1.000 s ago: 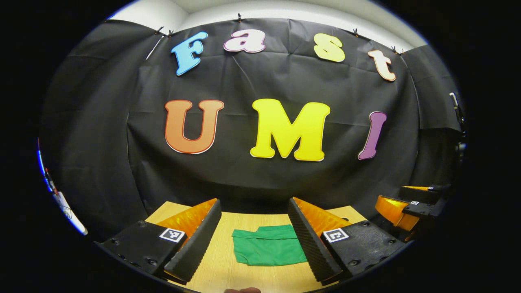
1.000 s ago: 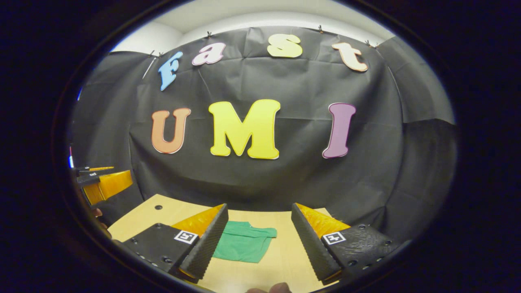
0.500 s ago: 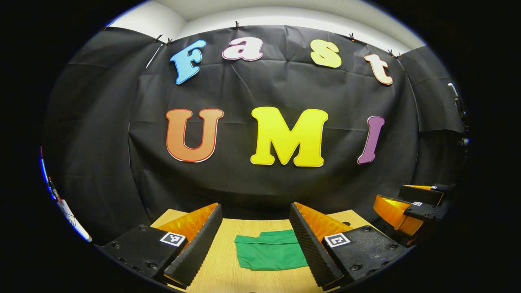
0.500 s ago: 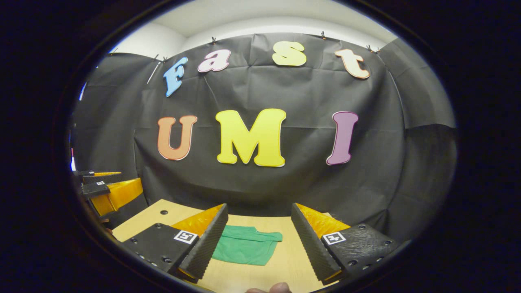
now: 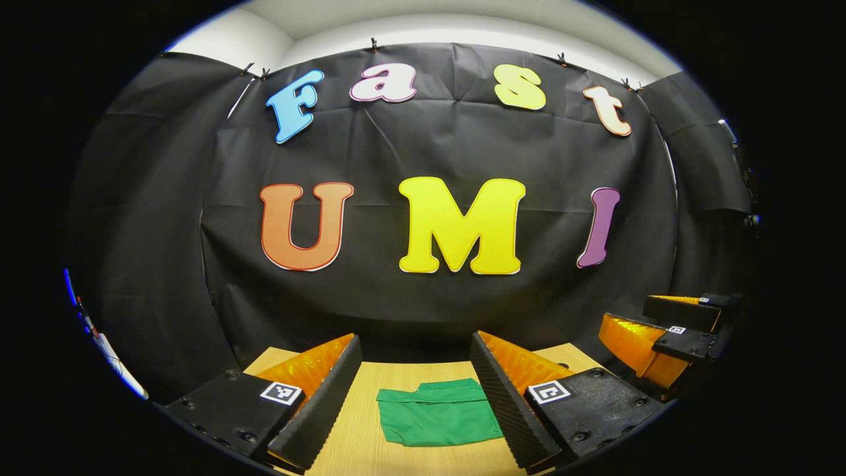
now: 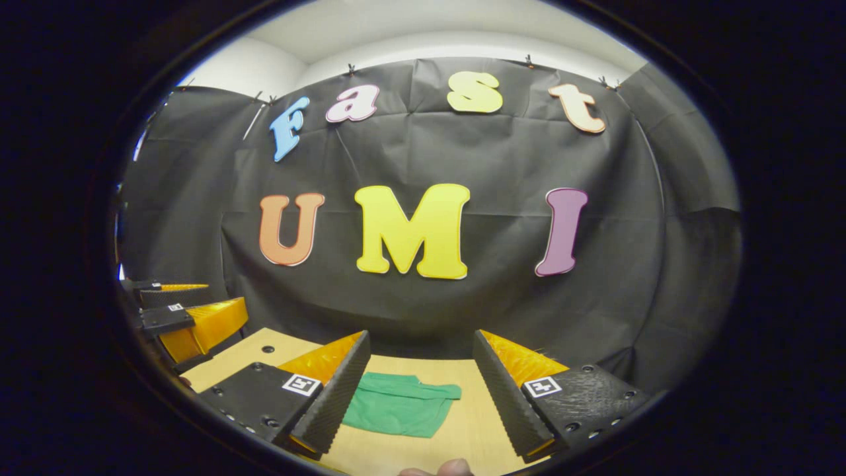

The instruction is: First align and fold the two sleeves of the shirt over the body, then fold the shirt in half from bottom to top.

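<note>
- Both folds look done to me: the green shirt (image 5: 437,413) lies on the worktop (image 5: 370,456) as a small, compact rectangle, no sleeves sticking out, so I'd call the task pretty much finished.
- My left gripper (image 5: 416,400) is spread wide, holding nothing, raised above the worktop with the shirt ahead between its fingers.
- My right gripper (image 6: 423,396) is likewise wide and empty; the shirt (image 6: 396,413) sits ahead, slightly to its left.
- Writing-wise: no brand or print visible on the shirt. Small square black-and-white tags (image 5: 548,391) on the gripper bodies are just patterns, nothing readable.
</note>
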A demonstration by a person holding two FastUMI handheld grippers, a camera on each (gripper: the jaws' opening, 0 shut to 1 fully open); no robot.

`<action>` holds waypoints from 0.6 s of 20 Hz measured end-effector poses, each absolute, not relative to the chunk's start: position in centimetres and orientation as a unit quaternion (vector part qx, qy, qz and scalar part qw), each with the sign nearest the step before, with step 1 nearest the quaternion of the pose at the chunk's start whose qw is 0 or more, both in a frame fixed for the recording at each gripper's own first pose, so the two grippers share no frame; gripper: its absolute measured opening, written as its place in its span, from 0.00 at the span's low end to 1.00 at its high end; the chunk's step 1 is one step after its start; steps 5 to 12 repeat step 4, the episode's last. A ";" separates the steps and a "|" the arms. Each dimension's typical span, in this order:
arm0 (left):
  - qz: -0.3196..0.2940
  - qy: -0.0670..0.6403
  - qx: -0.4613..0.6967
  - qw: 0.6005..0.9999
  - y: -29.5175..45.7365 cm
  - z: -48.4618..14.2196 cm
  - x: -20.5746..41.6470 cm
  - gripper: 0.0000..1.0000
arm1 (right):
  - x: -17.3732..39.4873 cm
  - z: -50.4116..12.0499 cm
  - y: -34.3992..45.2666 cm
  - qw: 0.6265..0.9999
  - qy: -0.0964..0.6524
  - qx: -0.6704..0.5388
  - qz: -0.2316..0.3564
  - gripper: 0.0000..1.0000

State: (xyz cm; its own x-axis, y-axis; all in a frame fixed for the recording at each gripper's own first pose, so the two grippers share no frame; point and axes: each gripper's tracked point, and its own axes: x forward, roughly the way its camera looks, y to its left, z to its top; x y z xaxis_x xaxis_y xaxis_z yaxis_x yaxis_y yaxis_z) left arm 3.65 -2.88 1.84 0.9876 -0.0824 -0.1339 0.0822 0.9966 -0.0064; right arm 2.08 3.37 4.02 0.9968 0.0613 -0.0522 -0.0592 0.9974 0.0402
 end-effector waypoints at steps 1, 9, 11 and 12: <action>-0.042 0.067 0.000 0.997 -3.1 1.8 3.7 1.00 | 2.1 4.1 3.3 0.999 0.026 0.020 0.030 0.96; -0.042 0.066 0.005 0.997 -3.4 1.9 4.1 1.00 | 2.5 3.9 3.0 0.999 0.029 0.019 0.031 0.97; -0.042 0.066 0.005 0.997 -3.4 1.9 4.1 1.00 | 2.5 3.9 3.0 0.999 0.029 0.019 0.031 0.97; -0.042 0.066 0.005 0.997 -3.4 1.9 4.1 1.00 | 2.5 3.9 3.0 0.999 0.029 0.019 0.031 0.97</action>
